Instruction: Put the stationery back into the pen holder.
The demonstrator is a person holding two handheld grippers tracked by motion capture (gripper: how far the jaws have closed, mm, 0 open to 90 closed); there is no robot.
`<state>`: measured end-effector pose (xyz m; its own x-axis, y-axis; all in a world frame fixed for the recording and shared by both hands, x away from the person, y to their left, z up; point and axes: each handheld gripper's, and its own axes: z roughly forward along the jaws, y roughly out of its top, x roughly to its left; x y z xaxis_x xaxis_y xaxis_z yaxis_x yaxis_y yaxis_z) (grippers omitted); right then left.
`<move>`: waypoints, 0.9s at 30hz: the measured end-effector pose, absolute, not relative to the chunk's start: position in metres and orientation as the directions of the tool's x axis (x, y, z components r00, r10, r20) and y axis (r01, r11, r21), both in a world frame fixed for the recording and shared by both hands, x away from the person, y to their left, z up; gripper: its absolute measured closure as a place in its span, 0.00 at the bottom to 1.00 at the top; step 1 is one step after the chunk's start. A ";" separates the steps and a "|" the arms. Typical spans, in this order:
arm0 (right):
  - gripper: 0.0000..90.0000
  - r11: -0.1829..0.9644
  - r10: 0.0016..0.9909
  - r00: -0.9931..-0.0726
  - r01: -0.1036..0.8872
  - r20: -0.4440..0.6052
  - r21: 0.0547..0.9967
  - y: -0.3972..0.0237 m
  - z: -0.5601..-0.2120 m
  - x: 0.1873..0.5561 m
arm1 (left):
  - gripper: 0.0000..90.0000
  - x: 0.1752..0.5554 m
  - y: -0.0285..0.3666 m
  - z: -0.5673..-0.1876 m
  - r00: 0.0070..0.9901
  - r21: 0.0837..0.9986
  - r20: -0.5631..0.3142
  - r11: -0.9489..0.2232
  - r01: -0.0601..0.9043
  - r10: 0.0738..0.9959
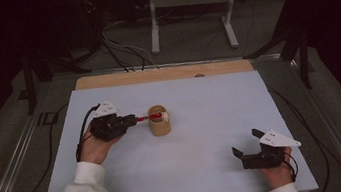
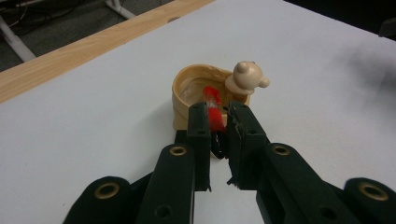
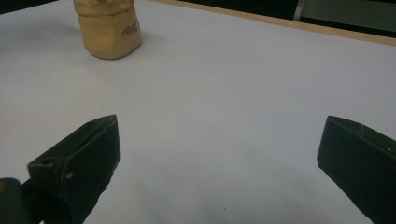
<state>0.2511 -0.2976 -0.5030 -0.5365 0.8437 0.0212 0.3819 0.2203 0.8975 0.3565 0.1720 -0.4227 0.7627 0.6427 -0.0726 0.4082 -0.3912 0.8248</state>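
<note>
A person sits at a table covered with a pale sheet [image 1: 194, 173], holding a black two-jaw gripper in each hand. The left gripper [image 2: 217, 119] has its jaws closed tight on a thin red stick [image 2: 214, 105], perhaps a pen, pinching it near the middle. The far end of the stick reaches over the rim of a small tan cup [image 1: 159, 123] that stands near the centre of the table, just beside the gripper's tips. A rounded knob like a little animal head [image 2: 246, 77] sits on the cup's rim. The right gripper [image 1: 247, 148] rests near the front right edge, well apart from the cup, its jaws spread wide and holding nothing.
</note>
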 end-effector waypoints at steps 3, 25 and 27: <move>0.00 0.219 0.844 -0.536 0.382 0.022 0.898 -0.298 -0.503 0.251 | 0.90 0.358 0.171 -0.424 0.761 0.824 -0.074 -0.391 0.411 0.644; 0.00 0.222 0.843 -0.538 0.380 0.019 0.898 -0.298 -0.503 0.251 | 0.70 0.366 0.161 -0.432 0.739 0.822 -0.108 -0.359 0.442 0.665; 0.00 0.222 0.843 -0.538 0.381 0.019 0.898 -0.298 -0.503 0.251 | 0.56 0.366 0.160 -0.432 0.726 0.823 -0.107 -0.349 0.448 0.680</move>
